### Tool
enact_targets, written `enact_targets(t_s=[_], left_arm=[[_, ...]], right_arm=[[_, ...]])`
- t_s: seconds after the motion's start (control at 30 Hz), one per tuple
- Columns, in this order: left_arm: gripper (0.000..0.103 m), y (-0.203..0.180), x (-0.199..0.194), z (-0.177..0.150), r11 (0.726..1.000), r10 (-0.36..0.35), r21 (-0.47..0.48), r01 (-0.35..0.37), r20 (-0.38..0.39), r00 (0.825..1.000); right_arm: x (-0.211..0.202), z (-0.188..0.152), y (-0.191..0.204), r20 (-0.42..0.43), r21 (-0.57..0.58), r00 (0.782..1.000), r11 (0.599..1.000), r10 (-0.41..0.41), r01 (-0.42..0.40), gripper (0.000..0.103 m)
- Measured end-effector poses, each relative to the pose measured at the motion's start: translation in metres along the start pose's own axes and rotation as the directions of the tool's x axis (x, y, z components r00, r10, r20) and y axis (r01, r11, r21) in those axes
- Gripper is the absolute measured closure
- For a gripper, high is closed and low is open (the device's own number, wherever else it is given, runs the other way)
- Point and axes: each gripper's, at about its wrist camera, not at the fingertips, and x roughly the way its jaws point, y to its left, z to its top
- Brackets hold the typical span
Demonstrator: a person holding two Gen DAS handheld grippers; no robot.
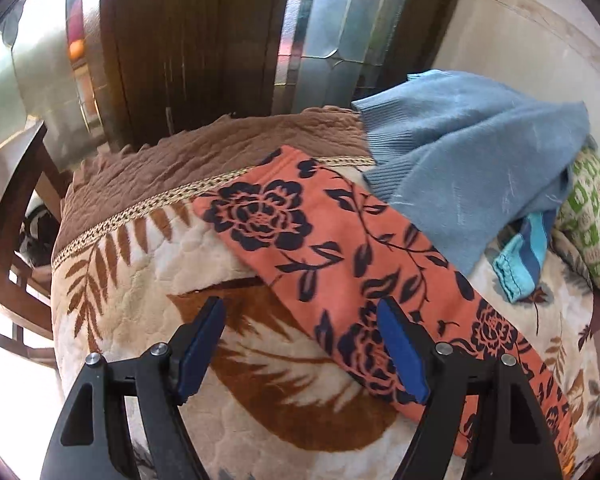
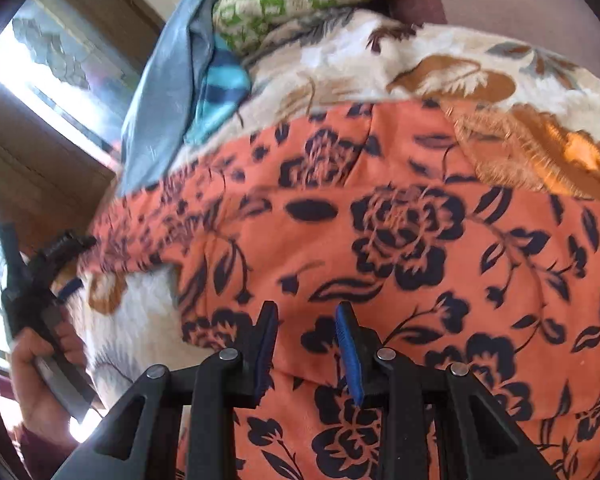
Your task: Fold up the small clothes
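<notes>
An orange cloth with dark floral print (image 1: 340, 240) lies flat as a long strip across the leaf-patterned blanket (image 1: 140, 280). My left gripper (image 1: 300, 304) hovers wide open over the strip's near edge, one finger above the cloth and one above the bare blanket, with nothing held. In the right wrist view the orange cloth (image 2: 400, 220) fills most of the picture. My right gripper (image 2: 307, 308) hangs just above it with its jaws partly apart and nothing pinched between them. The left gripper (image 2: 72, 264) shows at the far left, held by a hand (image 2: 32, 380).
A blue knitted sweater (image 1: 472, 152) lies on the far end of the orange cloth, with a teal striped garment (image 1: 524, 256) under it. A green patterned pillow (image 1: 592, 216) sits at the right. A wooden chair (image 1: 16, 200) and a door (image 1: 188, 40) stand beyond the bed edge.
</notes>
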Motion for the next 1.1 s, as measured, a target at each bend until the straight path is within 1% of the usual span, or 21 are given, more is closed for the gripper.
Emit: enact_targets(t_s=[0.03,0.07,0.13,0.2,0.23,0.3,0.37,0.4,0.43,0.5,0.57,0.63,0.67,0.8,0.83,0.87,0.9,0.93,0.97,1.0,1.1], left_arm=[[0.025,0.011,0.002,0.003,0.999,-0.022,-0.032,0.021,-0.020,1.000],[0.025,0.022,0.005,0.006,0.997,-0.043,-0.064,0.041,-0.041,0.998],[0.025,0.040,0.008,0.009,0.990,-0.089,-0.115,0.079,-0.084,0.993],[0.025,0.050,0.009,0.008,0.978,-0.162,-0.150,0.143,-0.123,0.979],[0.025,0.050,0.008,0.006,0.967,-0.221,-0.163,0.197,-0.145,0.964],[0.025,0.042,0.009,-0.001,0.936,-0.333,-0.186,0.299,-0.198,0.922],[0.025,0.025,0.012,-0.012,0.914,-0.399,-0.191,0.359,-0.254,0.881],[0.025,0.017,0.015,-0.017,0.913,-0.403,-0.192,0.361,-0.277,0.872],[0.025,0.011,0.016,-0.022,0.916,-0.395,-0.197,0.350,-0.281,0.875],[0.024,0.005,0.015,-0.020,0.915,-0.386,-0.217,0.339,-0.233,0.893],[0.024,0.001,0.018,-0.011,0.896,-0.423,-0.235,0.377,-0.190,0.886],[0.024,0.006,0.028,-0.002,0.884,-0.442,-0.254,0.393,-0.176,0.880],[0.024,0.010,0.034,0.000,0.875,-0.454,-0.274,0.399,-0.177,0.873],[0.025,0.032,0.046,0.015,0.789,-0.564,-0.366,0.493,-0.114,0.818],[0.026,0.038,0.049,0.021,0.778,-0.572,-0.380,0.500,-0.099,0.814],[0.034,0.044,0.051,0.023,0.769,-0.577,-0.402,0.497,-0.099,0.811],[0.043,0.051,0.053,0.023,0.753,-0.590,-0.433,0.496,-0.108,0.800],[0.045,0.055,0.053,0.022,0.740,-0.600,-0.455,0.495,-0.113,0.792],[0.047,0.059,0.051,0.019,0.737,-0.601,-0.464,0.492,-0.118,0.790],[0.049,0.059,0.048,0.017,0.745,-0.593,-0.459,0.485,-0.122,0.796],[0.050,0.047,0.048,0.019,0.788,-0.553,-0.403,0.465,-0.132,0.823]], right_arm=[[-0.002,-0.004,0.005,0.044,-0.022,0.999,0.999,-0.023,0.024,0.069],[-0.005,-0.005,0.009,0.049,-0.032,0.998,0.999,-0.033,0.034,0.070],[-0.012,-0.006,0.011,0.032,-0.037,0.999,0.999,0.006,-0.005,0.070],[-0.030,-0.014,0.007,0.084,-0.052,0.995,0.998,0.049,-0.045,0.070],[-0.040,-0.019,0.005,0.110,-0.068,0.992,0.996,0.063,-0.055,0.070],[-0.055,-0.032,-0.006,0.143,-0.079,0.987,0.995,0.078,-0.067,0.069],[-0.064,-0.044,-0.019,0.172,-0.070,0.983,0.996,0.069,-0.058,0.069],[-0.072,-0.051,-0.029,0.182,-0.060,0.981,0.996,0.073,-0.063,0.069],[-0.074,-0.058,-0.038,0.189,-0.046,0.978,0.996,0.083,-0.076,0.069],[-0.076,-0.071,-0.054,0.199,-0.015,0.977,0.997,0.083,-0.082,0.069],[-0.081,-0.081,-0.070,0.198,0.015,0.977,0.996,0.080,-0.085,0.069],[-0.083,-0.088,-0.081,0.188,0.036,0.979,0.996,0.077,-0.086,0.069],[-0.083,-0.090,-0.084,0.187,0.038,0.980,0.996,0.071,-0.080,0.069],[-0.086,-0.096,-0.090,0.211,0.030,0.976,0.997,0.057,-0.065,0.069],[-0.086,-0.097,-0.089,0.215,0.025,0.975,0.998,0.059,-0.065,0.069],[-0.085,-0.096,-0.087,0.215,0.017,0.975,0.998,0.058,-0.063,0.069],[-0.083,-0.095,-0.083,0.212,0.005,0.976,0.998,0.057,-0.059,0.069],[-0.081,-0.094,-0.079,0.210,-0.010,0.976,0.998,0.065,-0.064,0.069],[-0.080,-0.092,-0.073,0.208,-0.027,0.974,0.996,0.084,-0.080,0.069],[-0.079,-0.089,-0.066,0.208,-0.047,0.973,0.995,0.101,-0.093,0.069],[-0.069,-0.070,-0.039,0.208,-0.092,0.971,0.991,0.115,-0.097,0.069]])
